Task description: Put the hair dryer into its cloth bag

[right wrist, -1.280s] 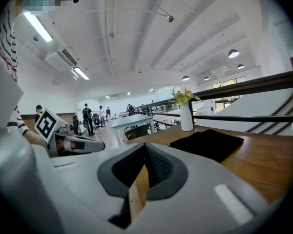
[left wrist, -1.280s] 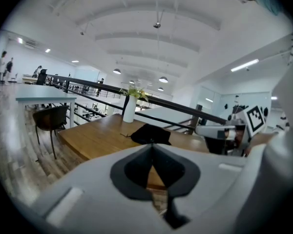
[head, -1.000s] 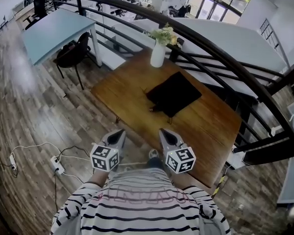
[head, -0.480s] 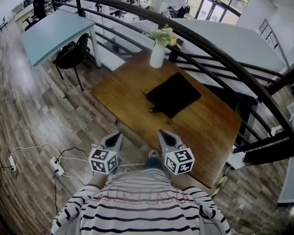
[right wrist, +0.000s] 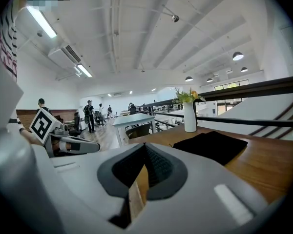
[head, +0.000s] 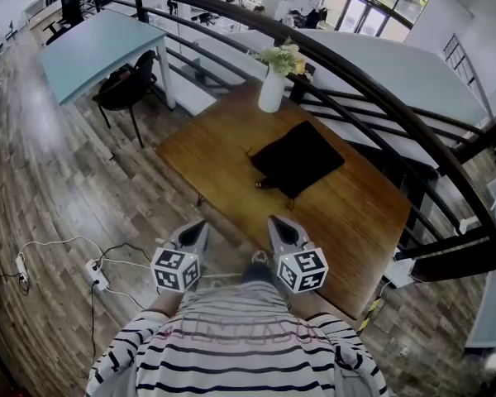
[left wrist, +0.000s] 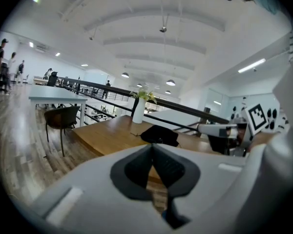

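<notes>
Jaws together on both, nothing btwn them: my left gripper (head: pixel 200 227) & right gripper (head: pixel 278 222) sit side by side by my chest, short of the wooden table (head: pixel 207 151). The black cloth bag (head: pixel 298 157) lies mid-table, well apart from both, w/ a white vase (head: pixel 271 91) at the far edge. Can't make out the hair dryer.

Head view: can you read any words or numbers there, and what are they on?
Pink print on the person's black-and-white striped shirt: too blurred to read.
Two black-and-white marker cubes: square patterns only, no words or numbers.
Nothing else in this view carries readable text.
</notes>
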A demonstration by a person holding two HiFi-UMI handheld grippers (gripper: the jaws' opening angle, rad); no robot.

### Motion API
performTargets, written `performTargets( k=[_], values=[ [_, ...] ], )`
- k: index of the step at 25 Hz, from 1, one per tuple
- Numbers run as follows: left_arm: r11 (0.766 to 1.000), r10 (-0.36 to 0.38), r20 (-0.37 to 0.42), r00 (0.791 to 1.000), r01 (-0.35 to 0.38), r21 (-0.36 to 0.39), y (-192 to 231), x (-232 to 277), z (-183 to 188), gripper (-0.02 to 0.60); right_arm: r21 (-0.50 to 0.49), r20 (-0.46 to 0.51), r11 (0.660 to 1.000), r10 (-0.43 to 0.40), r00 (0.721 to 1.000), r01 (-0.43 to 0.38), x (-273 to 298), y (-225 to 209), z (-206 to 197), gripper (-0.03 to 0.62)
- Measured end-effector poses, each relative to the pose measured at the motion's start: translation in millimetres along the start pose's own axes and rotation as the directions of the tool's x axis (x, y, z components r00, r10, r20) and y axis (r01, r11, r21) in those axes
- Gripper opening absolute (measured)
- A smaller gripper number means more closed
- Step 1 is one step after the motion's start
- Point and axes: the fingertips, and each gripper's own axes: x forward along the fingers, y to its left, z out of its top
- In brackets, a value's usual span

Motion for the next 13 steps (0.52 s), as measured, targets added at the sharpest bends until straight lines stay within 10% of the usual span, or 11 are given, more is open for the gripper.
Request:
performTargets(
  k=[13],
  values=[
    [1.0,-0.025,-0.007,1.0,0.025,0.018,2.9,6.4,0.0,0.002,-0.007,0.002,1.0,-0.021,1.0,0.021,7.7,-0.7,2.4,0.0]
  ],
)
